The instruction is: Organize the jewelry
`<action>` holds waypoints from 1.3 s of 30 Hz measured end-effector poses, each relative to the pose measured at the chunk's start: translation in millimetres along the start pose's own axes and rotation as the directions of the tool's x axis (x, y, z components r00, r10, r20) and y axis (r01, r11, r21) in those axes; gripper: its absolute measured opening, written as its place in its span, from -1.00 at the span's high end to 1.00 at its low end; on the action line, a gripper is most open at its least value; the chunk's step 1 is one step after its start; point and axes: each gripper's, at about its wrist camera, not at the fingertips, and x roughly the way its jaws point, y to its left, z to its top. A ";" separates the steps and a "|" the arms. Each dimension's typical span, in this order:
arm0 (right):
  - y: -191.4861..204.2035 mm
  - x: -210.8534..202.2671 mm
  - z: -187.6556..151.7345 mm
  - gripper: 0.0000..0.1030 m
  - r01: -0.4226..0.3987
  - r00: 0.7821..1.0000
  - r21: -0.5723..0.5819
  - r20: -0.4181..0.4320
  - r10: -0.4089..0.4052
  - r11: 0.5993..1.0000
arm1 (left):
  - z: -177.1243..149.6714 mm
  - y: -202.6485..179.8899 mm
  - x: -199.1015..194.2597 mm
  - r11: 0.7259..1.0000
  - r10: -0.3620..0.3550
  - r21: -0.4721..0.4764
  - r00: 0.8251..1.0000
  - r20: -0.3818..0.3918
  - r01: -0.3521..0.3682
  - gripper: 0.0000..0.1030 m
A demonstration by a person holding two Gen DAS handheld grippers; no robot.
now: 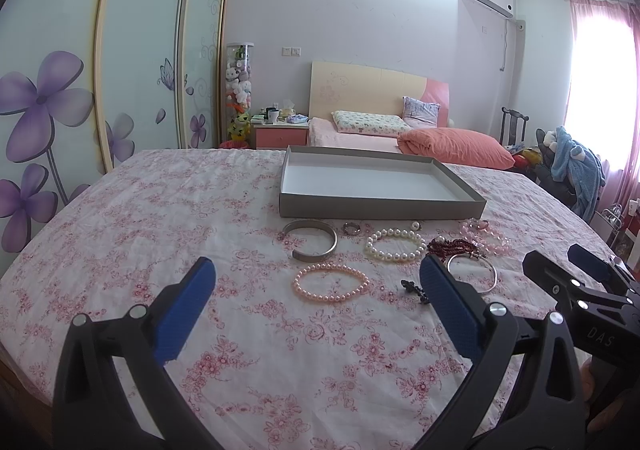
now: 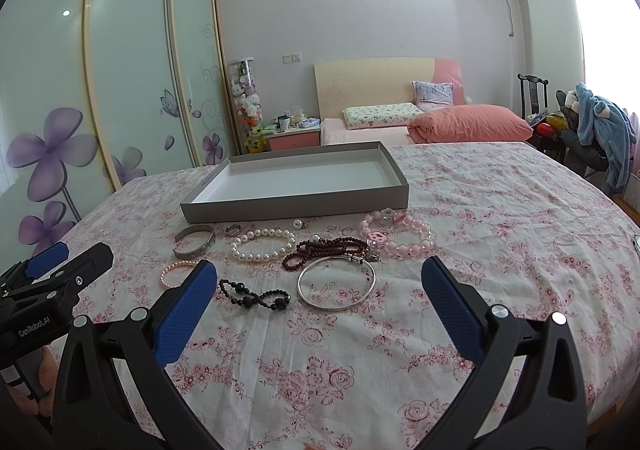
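An empty grey box (image 1: pixel 380 205) (image 2: pixel 296 203) with a white inside lies on the floral cloth. In front of it lies jewelry: a silver cuff (image 1: pixel 332 240) (image 2: pixel 196 248), a small ring (image 1: pixel 352 228) (image 2: pixel 233 229), a white pearl bracelet (image 1: pixel 396 246) (image 2: pixel 262 245), a pink pearl bracelet (image 1: pixel 332 282) (image 2: pixel 170 274), dark red beads (image 1: pixel 454 248) (image 2: pixel 324 250), a thin silver bangle (image 1: pixel 486 276) (image 2: pixel 338 282), a black bead bracelet (image 2: pixel 254 296), and a pink chunky bracelet (image 2: pixel 396 232). My left gripper (image 1: pixel 318 270) is open and empty, short of the pink pearls. My right gripper (image 2: pixel 320 274) is open and empty, short of the bangle.
The floral cloth (image 2: pixel 500 209) covers a round table whose edge curves away left and right. A loose pearl (image 2: pixel 298 224) lies by the box. Behind stand a bed (image 2: pixel 440 121), a nightstand (image 2: pixel 294 139), a wardrobe with sliding doors (image 2: pixel 120 89) and a chair with clothes (image 2: pixel 600 129).
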 end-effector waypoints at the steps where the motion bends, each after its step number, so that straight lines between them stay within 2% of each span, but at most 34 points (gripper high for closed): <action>1: 0.0 0.0 0.0 -0.97 0.000 1.000 0.000 0.000 0.000 1.000 | 0.0 0.0 0.1 1.000 0.000 0.000 1.000 0.000 0.000 -0.93; 30: -4.9 3.3 -7.7 -0.97 0.000 1.000 0.008 -0.008 0.000 1.000 | -9.2 -5.1 4.9 1.000 -0.001 0.000 1.000 -0.007 0.001 -0.93; 39: -16.8 14.1 4.8 -0.97 0.013 0.999 0.015 -0.043 -0.012 1.000 | -8.2 -3.5 17.7 1.000 -0.002 0.012 0.999 -0.054 0.003 -0.93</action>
